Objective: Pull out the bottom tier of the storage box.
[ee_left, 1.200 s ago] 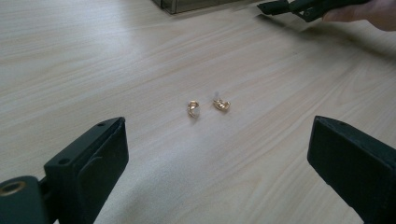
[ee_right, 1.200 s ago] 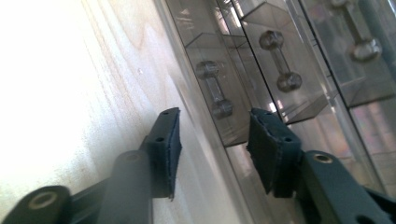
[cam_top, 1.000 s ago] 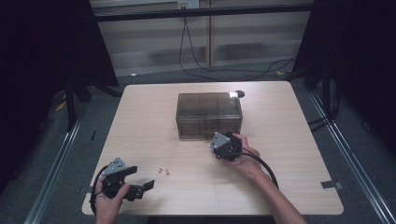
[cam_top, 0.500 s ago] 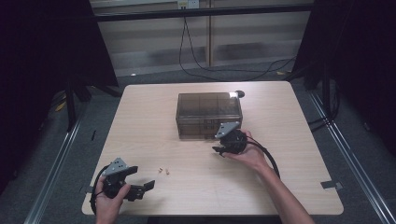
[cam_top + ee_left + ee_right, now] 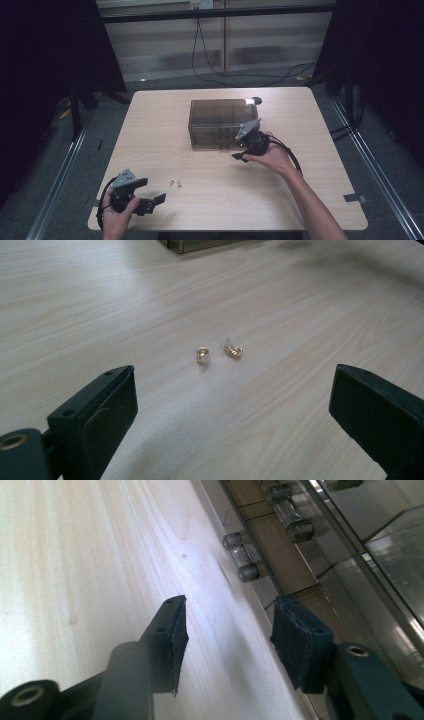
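High view is showing us the whole wooden table (image 5: 310, 130). The smoky transparent box (image 5: 220, 122) is standing near its middle, and two tiny gold pieces (image 5: 175, 183) are lying well apart from it, toward the near left. We are holding the left gripper (image 5: 152, 200) at the near left edge, just beside those pieces, and the right gripper (image 5: 241, 152) close to the front right corner of the box. From here the pieces are too small for us to tell what they are.

Left gripper view is giving us what the high view cannot. The two gold pieces (image 5: 218, 353) are looking like small earrings, lying side by side but not touching. They are sitting on the bare wood ahead of the left gripper (image 5: 235, 405), whose jaws are standing wide apart and holding nothing.

Right gripper view is bringing us near the front of the box (image 5: 350, 545). We are seeing small clear drawer knobs (image 5: 247, 571) there. The right gripper (image 5: 227, 630) is open too, its jaws apart just below one knob, gripping nothing.
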A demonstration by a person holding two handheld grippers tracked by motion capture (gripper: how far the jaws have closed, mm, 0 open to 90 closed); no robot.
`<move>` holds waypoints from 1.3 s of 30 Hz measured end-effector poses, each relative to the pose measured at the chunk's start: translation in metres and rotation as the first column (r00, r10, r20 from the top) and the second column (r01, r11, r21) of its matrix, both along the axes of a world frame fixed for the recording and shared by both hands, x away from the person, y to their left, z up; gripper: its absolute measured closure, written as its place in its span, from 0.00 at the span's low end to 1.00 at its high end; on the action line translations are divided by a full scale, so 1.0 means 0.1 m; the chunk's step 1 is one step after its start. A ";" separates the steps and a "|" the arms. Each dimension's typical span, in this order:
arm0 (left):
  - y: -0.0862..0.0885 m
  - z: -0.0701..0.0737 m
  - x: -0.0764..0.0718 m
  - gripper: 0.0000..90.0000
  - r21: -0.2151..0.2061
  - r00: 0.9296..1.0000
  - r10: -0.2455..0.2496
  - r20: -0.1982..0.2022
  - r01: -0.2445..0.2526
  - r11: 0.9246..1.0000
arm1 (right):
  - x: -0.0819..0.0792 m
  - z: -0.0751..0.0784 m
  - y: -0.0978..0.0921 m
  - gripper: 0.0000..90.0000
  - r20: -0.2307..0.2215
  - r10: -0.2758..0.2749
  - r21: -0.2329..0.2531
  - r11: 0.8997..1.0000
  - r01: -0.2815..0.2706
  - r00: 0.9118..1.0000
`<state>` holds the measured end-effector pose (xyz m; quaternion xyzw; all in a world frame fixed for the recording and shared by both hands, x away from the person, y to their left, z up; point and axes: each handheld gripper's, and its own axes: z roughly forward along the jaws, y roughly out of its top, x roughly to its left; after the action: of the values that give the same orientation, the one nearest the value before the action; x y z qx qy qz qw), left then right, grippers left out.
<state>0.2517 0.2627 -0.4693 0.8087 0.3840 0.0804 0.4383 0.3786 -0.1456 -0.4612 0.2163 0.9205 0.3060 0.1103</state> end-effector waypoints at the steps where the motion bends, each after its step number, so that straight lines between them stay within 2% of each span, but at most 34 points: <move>1: 0.00 0.00 0.00 0.06 0.000 1.000 -0.002 0.000 0.002 1.000 | 0.00 0.01 0.00 0.56 -0.012 0.002 -0.004 1.000 -0.002 1.000; 4: 0.00 0.00 0.00 0.06 0.000 1.000 -0.003 -0.002 0.003 1.000 | 0.03 0.02 -0.01 0.59 -0.029 0.030 -0.044 0.999 -0.031 0.999; 9: 0.00 0.00 0.00 0.06 -0.002 1.000 -0.006 -0.002 0.006 1.000 | 0.08 0.05 -0.03 0.62 -0.064 0.055 -0.048 0.997 -0.059 0.996; 12: 0.00 0.00 0.00 0.06 -0.009 1.000 -0.005 -0.003 0.005 1.000 | 0.10 0.08 -0.03 0.61 -0.086 0.052 -0.060 0.997 -0.057 0.995; 14: 0.00 0.00 0.01 0.06 -0.010 1.000 -0.004 -0.004 0.004 1.000 | 0.14 0.10 -0.03 0.61 -0.082 0.057 -0.066 0.996 -0.063 0.995; 20: 0.00 0.00 0.01 0.06 -0.009 1.000 -0.007 -0.005 0.007 1.000 | 0.22 0.09 -0.11 0.59 -0.107 0.029 -0.054 0.998 -0.035 0.994; 26: 0.00 -0.01 0.01 0.06 -0.012 1.000 -0.006 -0.008 0.006 1.000 | 0.29 0.10 -0.12 0.63 -0.098 0.033 -0.091 0.995 -0.042 0.995; 29: 0.00 0.00 0.01 0.06 -0.014 1.000 -0.007 -0.007 0.007 1.000 | 0.31 0.10 -0.12 0.67 -0.080 0.029 -0.083 0.996 -0.036 0.996; 31: 0.01 0.00 0.01 0.06 -0.013 1.000 -0.009 -0.007 0.009 1.000 | 0.30 0.08 -0.11 0.69 -0.062 0.023 -0.104 0.994 -0.029 0.998; 35: 0.01 0.00 0.00 0.06 -0.014 1.000 -0.013 -0.007 0.013 1.000 | 0.32 0.08 -0.12 0.70 -0.051 0.014 -0.101 0.995 -0.019 0.999; 39: 0.01 0.00 0.01 0.06 -0.013 1.000 -0.012 -0.007 0.012 1.000 | 0.33 0.05 -0.13 0.70 -0.062 0.013 -0.115 0.993 -0.020 0.998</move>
<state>0.2523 0.2633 -0.4694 0.8083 0.3812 0.0722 0.4428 0.4112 -0.1582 -0.4563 0.2111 0.9415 0.2461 0.0919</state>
